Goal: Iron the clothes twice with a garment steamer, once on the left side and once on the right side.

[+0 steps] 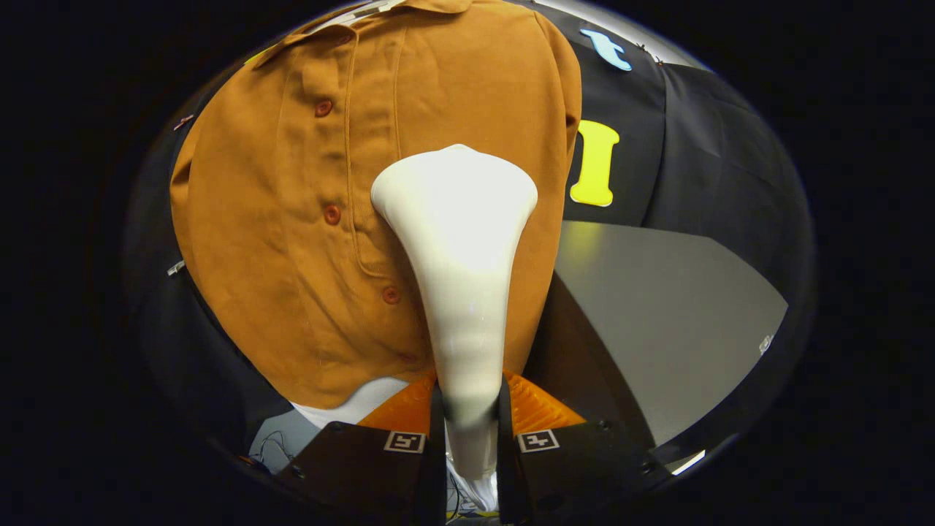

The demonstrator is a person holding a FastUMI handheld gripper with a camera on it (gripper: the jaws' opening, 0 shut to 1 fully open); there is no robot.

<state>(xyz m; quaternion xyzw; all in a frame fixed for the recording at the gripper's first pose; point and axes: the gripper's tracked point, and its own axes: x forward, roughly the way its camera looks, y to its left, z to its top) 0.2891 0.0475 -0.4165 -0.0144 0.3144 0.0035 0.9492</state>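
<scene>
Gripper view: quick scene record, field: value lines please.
tool: white garment steamer, handle between the fingers
hand-held gripper: shut on the steamer handle, both fingers pressing it
garment: brown button-up shirt, hanging against the booth wall
steamer head: wide end up, over the shirt right of the button placket
contact with fabric: cannot tell
surface: grey table beyond the fingers

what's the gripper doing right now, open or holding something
Gripper: shut on the white garment steamer, both fingers pressing its handle, head up against the brown shirt.
</scene>
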